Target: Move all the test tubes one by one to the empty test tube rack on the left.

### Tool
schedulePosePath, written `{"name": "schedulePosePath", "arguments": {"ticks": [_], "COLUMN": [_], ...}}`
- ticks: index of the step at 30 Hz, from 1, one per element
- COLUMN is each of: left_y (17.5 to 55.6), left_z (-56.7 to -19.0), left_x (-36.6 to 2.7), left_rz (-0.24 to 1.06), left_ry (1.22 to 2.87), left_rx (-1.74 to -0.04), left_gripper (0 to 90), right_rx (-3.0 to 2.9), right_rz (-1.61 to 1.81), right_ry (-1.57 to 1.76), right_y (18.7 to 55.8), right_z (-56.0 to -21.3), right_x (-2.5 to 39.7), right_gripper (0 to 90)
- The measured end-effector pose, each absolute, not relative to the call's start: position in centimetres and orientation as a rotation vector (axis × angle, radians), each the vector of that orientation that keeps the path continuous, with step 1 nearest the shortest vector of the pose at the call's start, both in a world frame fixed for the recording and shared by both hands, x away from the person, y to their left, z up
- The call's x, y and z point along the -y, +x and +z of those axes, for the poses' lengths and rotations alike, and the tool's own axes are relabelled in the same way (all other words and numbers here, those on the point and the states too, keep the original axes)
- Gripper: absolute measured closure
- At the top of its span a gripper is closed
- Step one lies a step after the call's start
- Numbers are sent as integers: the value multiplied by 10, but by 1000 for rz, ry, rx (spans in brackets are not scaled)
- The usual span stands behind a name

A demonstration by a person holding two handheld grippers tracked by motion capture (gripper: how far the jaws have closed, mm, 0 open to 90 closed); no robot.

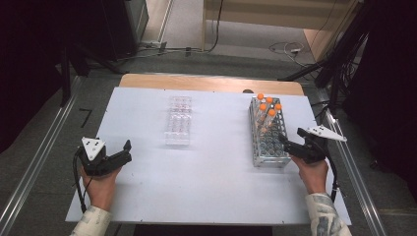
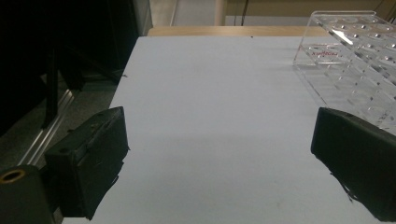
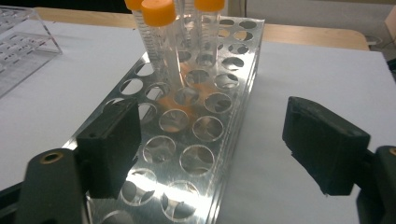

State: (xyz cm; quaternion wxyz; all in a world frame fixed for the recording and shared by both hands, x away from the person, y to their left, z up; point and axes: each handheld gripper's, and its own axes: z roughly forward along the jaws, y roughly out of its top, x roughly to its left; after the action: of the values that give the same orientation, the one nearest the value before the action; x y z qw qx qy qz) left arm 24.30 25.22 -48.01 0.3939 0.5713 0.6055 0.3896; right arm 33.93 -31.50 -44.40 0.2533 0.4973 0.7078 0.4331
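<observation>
A clear metal-look tube rack (image 1: 268, 137) (image 3: 196, 116) stands at the right of the white table, holding several orange-capped tubes (image 1: 269, 107) (image 3: 159, 37) at its far end. A clear plastic rack (image 1: 178, 119) (image 2: 355, 70) lies near the table's middle, with no tubes in it. My left gripper (image 1: 129, 150) (image 2: 219, 158) rests open at the front left, short of the plastic rack, nothing between its jaws. Just right of the tube rack's near end my right gripper (image 1: 287, 147) (image 3: 210, 144) stands open, its left jaw over the rack's front holes.
The white table board (image 1: 211, 187) has a wooden strip (image 1: 206, 82) along its far edge. Metal rails (image 1: 34, 162) run along both sides on the floor. Cables (image 1: 290, 48) lie on the floor beyond the table, and dark stands flank it.
</observation>
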Motion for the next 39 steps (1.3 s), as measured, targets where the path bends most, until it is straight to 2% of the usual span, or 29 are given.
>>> {"name": "schedulePosePath", "arguments": {"ticks": [7,20,24,39], "left_y": [243,244,244,244], "left_z": [-480,-481,-481,-481], "left_x": [-251,-252,-253,-253], "left_rz": [988,987,983,965], "left_ry": [1455,1451,1448,1457], "left_rx": [-1530,-1531,-1536,-1539], "left_gripper": [45,45,45,46], "right_rx": [-1944,-1972,-2015,-2180], "right_rz": [1176,1207,1152,1206], "right_ry": [1309,1212,1122,1073], "right_y": [356,372,375,398], "right_z": [-443,-431,-434,-438], "right_x": [306,302,297,288], "right_gripper": [306,391,469,567]}}
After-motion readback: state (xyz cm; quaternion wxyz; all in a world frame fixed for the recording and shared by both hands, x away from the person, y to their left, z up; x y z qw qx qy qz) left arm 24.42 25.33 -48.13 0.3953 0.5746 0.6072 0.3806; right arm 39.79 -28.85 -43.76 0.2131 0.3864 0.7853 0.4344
